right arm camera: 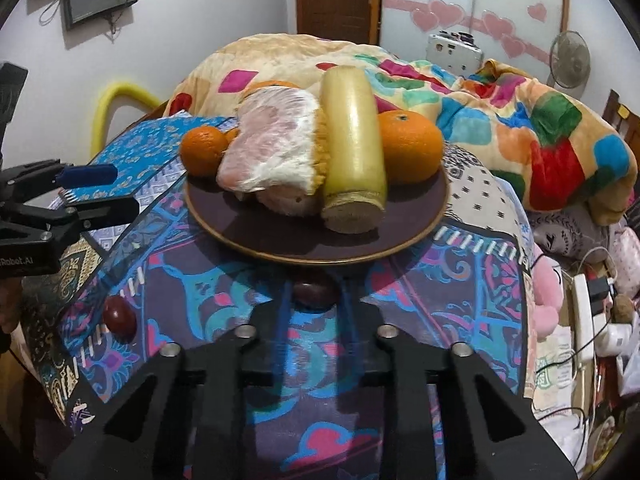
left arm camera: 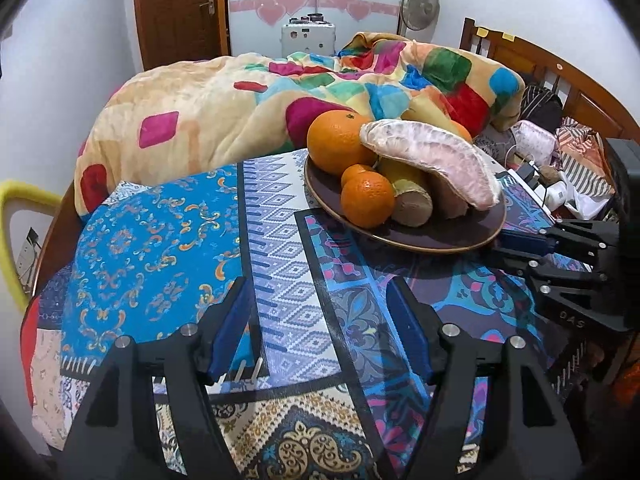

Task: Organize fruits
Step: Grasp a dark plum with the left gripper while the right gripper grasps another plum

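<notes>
Plate (right arm camera: 416, 204): dark, brown-rimmed, on the patterned cloth (left arm camera: 152, 240) that covers the table; it already serves as the collecting spot, so most of the fruit is piled on it.
Pile on the plate: a big orange (left arm camera: 340, 142) at the back, two small mandarins (left arm camera: 366, 198) at the near left edge, a peeled pomelo segment (left arm camera: 436, 160) lying across the top, a pale yellow-green cylinder (right arm camera: 354, 136) with a cut end leaning toward the right wrist camera, and another orange (right arm camera: 412, 148) beside it.
Dark red fruit (right arm camera: 316, 294): on the cloth just in front of the plate, between the right hand-held gripper's fingers; it is blurred.
Second dark red fruit (right arm camera: 119, 317): loose on the cloth, left of the plate, near the table edge.
Right hand-held gripper (right arm camera: 316, 304): fingers motion-blurred on either side of the red fruit; I cannot tell whether they grip it.
Left hand-held gripper (left arm camera: 320, 320): released, jaws wide, holding nothing, over bare cloth left of the plate.
In the way: the plate's raised rim and the overhanging cylinder end sit directly beyond the red fruit, so lifting it onto the plate likely needs clearance.
Around: a colourful blanket (left arm camera: 208, 120) heaped behind the plate.
</notes>
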Motion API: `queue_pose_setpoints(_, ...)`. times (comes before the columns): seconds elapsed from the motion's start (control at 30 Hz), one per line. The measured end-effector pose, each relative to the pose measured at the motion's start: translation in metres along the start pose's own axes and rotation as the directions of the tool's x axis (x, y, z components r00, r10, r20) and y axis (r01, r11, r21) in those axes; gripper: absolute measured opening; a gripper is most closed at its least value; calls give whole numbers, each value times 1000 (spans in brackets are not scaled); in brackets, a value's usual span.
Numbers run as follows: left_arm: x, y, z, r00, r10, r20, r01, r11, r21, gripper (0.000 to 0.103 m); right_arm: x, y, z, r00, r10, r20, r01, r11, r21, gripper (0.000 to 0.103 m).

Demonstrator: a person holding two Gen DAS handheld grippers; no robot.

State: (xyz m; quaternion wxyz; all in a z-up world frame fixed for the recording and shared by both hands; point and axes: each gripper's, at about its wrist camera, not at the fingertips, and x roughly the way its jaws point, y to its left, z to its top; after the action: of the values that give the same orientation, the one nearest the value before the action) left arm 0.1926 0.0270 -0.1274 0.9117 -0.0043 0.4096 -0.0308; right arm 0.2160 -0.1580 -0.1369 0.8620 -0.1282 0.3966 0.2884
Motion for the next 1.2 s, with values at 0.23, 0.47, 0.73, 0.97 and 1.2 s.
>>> queue_pose_setpoints(0.23,-22,-9,-9,1000,-26,-3,26,1000,11,69,-18,6,-7,1000,11,25,-11,1000,13,16)
queue_pose_setpoints(0.47,-36,-26,-21,999,-47,-7,47,999,11,69,-61,11,-22,996,-14,89,13,1000,14,16)
queue_pose_setpoints(0.73,-36,-49,-39,996,-80,-37,81,997,18,68,-93,6,-32,990,-41,138,37,999,34,16)
queue_pose_setpoints(0.97,-25,-61,-45,993,-97,-68,99,995,28,55,-104,-11,-37,986,-49,160,37,996,78,16)
queue_pose_setpoints(1.2,-16,-68,-45,994,-88,-69,92,994,61,33,-98,-20,-48,987,-23,161,4,993,116,16)
